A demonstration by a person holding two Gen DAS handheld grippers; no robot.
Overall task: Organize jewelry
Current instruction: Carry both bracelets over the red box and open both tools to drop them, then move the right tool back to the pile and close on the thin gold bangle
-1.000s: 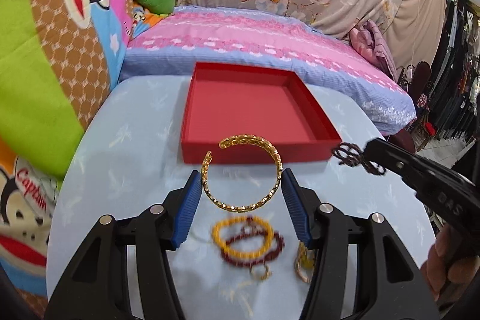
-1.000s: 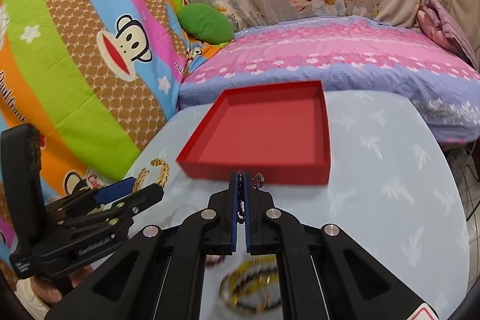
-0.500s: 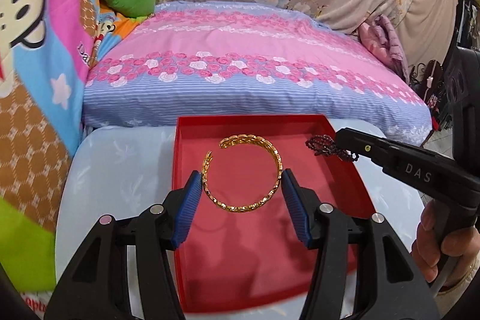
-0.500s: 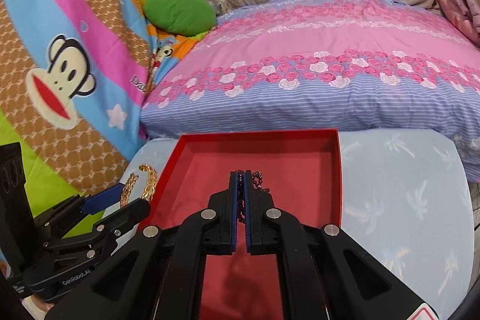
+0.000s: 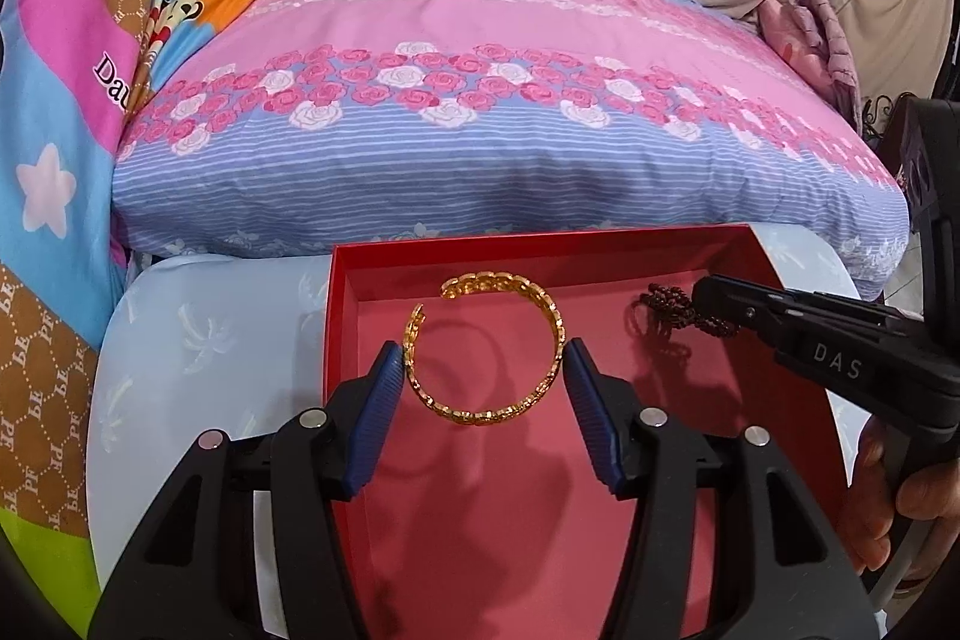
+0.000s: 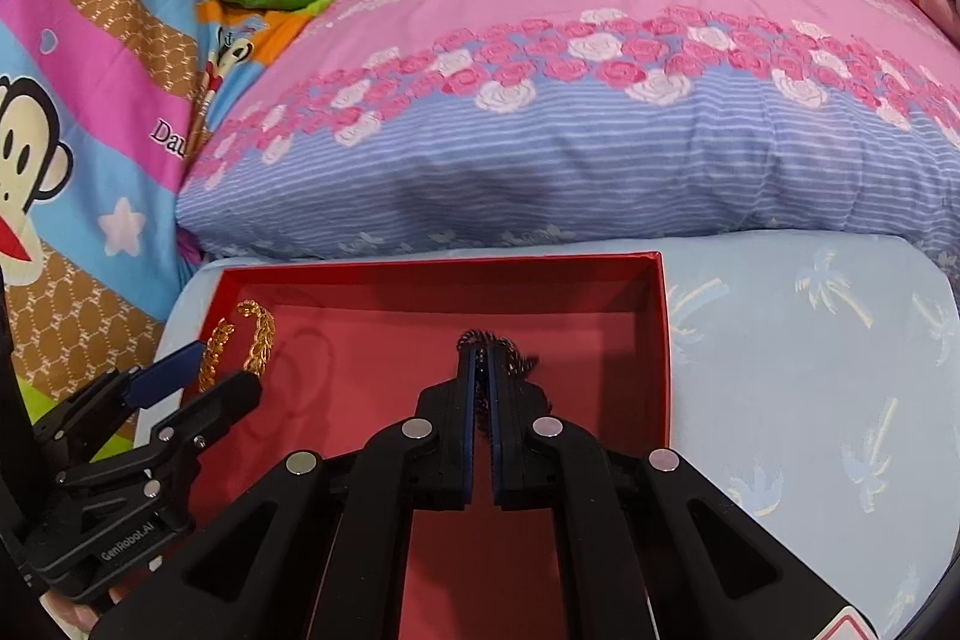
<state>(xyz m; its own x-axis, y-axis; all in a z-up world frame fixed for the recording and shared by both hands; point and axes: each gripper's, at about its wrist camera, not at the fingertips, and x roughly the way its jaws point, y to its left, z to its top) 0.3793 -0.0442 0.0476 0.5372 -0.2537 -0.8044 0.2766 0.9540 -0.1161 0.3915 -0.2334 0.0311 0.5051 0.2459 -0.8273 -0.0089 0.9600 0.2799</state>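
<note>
1. Holding two pieces over the red box: left tongs half spread, blue pads pinching the gold open cuff bangle across its width; right tongs pressed together on a dark beaded bracelet, beads bunched at the tips.
2. Judged step: set-down into the box. Both pieces hang above the red floor, not yet resting on it; shadows of each lie apart from them.
3. To do well: lower until the bangle lies near flat on the floor, then spread the pads. Likely to spring or roll if dropped from height, being a stiff open hoop.
4. Beaded bracelet: loose strand, may cling to the pads; best opened low and lifted straight off.
5. Keep the two pieces well apart on the floor to avoid tangling.
6. Edges: bangle near the left wall and far wall of the box; bracelet nearer the middle-right. Low walls all round.
7. Room: box floor otherwise bare. Pale blue tabletop free to the right. Pink-and-blue pillow close behind the far wall limits forward reach.
</note>
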